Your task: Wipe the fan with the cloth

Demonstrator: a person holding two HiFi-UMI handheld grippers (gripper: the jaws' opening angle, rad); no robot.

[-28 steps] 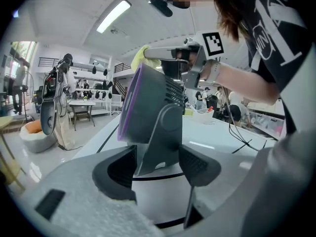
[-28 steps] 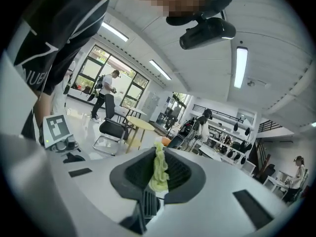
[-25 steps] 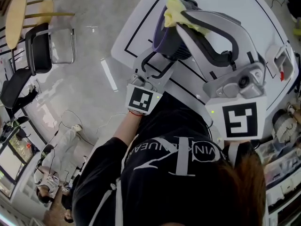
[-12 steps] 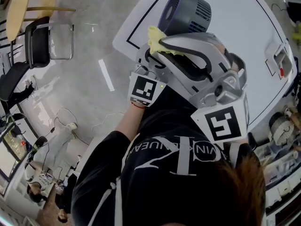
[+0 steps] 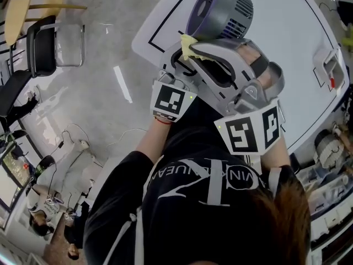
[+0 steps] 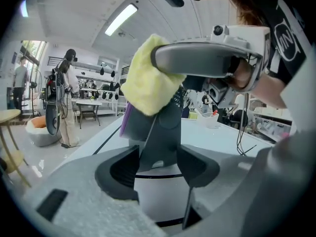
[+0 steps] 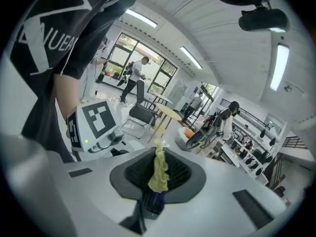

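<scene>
The left hand-held gripper point(image 6: 158, 164) clamps the dark, smooth plastic stand of the fan point(image 5: 219, 10), steadying it on the white worktop point(image 5: 298, 48) at twelve o'clock in the head view. The fan's housing is a squat purple-grey drum with a slotted grille. At its seven o'clock rim lies the cloth point(image 5: 187, 42), soft, yellow and bunched, pinched by the right hand-held gripper point(image 7: 155, 184). Wiping looks under way. Next, the cloth should slide round the rim under light pressure.
</scene>
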